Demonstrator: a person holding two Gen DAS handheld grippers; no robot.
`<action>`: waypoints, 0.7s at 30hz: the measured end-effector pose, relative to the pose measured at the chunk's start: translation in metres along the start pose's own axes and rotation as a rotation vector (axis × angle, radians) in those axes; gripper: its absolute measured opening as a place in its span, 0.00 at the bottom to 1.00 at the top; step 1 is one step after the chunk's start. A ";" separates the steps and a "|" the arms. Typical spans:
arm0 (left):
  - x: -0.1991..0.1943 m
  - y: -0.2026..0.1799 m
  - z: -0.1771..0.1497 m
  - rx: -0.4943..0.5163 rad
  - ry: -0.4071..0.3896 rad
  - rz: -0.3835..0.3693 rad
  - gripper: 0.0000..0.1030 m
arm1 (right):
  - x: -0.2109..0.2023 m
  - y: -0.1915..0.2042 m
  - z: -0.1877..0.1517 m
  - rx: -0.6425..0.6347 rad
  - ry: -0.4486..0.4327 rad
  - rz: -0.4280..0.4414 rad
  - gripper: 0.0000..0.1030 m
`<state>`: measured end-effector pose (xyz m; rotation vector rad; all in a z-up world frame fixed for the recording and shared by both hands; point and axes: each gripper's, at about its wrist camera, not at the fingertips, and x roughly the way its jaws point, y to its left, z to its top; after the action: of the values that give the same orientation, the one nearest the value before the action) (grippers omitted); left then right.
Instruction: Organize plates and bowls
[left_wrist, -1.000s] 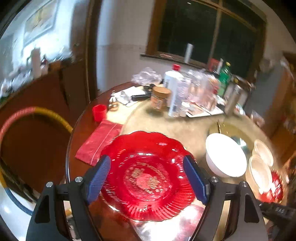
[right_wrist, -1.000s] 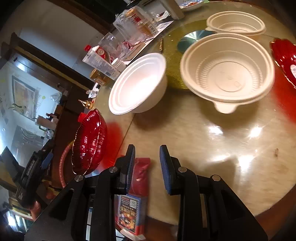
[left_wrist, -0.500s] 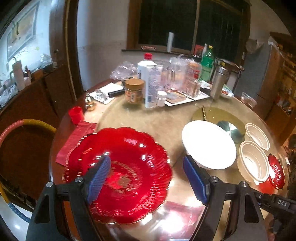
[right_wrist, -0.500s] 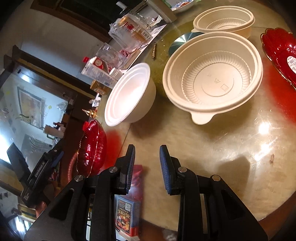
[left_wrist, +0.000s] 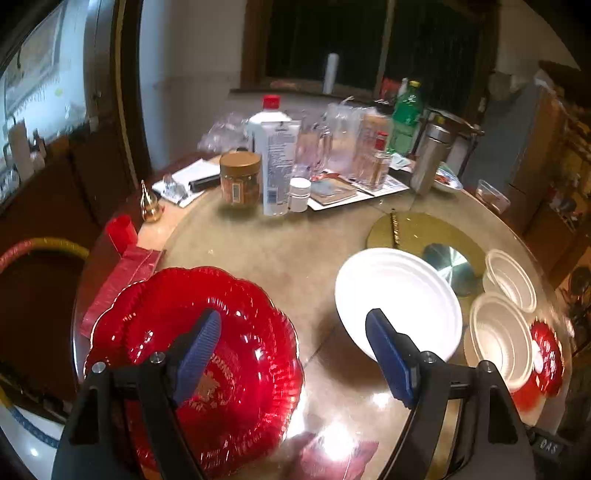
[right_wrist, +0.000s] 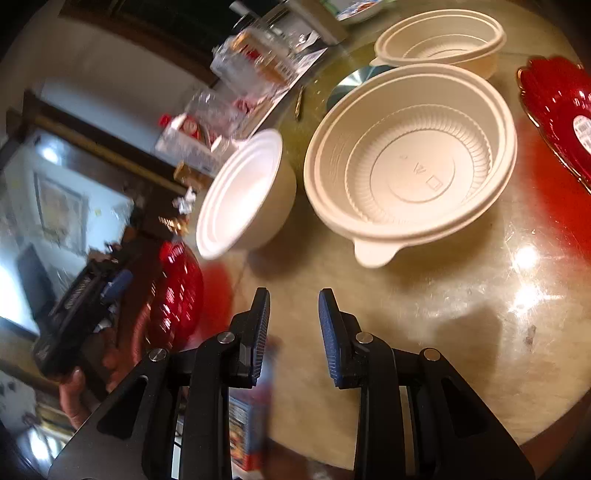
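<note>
A large red scalloped plate (left_wrist: 236, 332) lies on the round table at the lower left. My left gripper (left_wrist: 291, 321) hovers open above it, one finger over the plate, the other near a white bowl (left_wrist: 399, 299). Two beige plastic bowls (left_wrist: 498, 339) and a small red plate (left_wrist: 546, 354) sit further right. My right gripper (right_wrist: 293, 299) stands above bare tabletop, its jaws a narrow gap apart with nothing between them. Ahead of it are the big beige bowl (right_wrist: 410, 158), a smaller beige bowl (right_wrist: 439, 40), the white bowl (right_wrist: 243, 192) and the small red plate (right_wrist: 557, 107).
Bottles, a jar (left_wrist: 240, 177) and a steel flask (left_wrist: 430, 155) crowd the table's far side. A gold disc (left_wrist: 417, 232) lies mid-table. A red cup (left_wrist: 120, 229) and red packet (left_wrist: 125, 273) sit by the left edge. A printed packet (right_wrist: 247, 424) lies under my right gripper.
My left gripper has swung right: the big red plate slid from between its fingers to the lower left, and the white bowl came nearer. The right gripper edged closer to the beige bowls.
</note>
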<state>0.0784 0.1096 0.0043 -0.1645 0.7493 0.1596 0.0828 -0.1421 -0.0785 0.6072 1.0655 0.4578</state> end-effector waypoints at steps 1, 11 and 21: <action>-0.006 -0.004 -0.008 0.027 -0.025 -0.016 0.78 | 0.000 0.004 -0.004 -0.032 0.004 -0.022 0.26; -0.036 -0.015 -0.067 0.102 -0.091 -0.085 0.78 | -0.017 0.042 -0.051 -0.372 -0.136 -0.416 0.60; -0.042 -0.005 -0.075 0.080 -0.095 -0.076 0.78 | 0.007 0.033 -0.048 -0.378 -0.112 -0.505 0.60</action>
<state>-0.0007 0.0861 -0.0203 -0.1083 0.6528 0.0646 0.0404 -0.1017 -0.0783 0.0189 0.9510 0.1699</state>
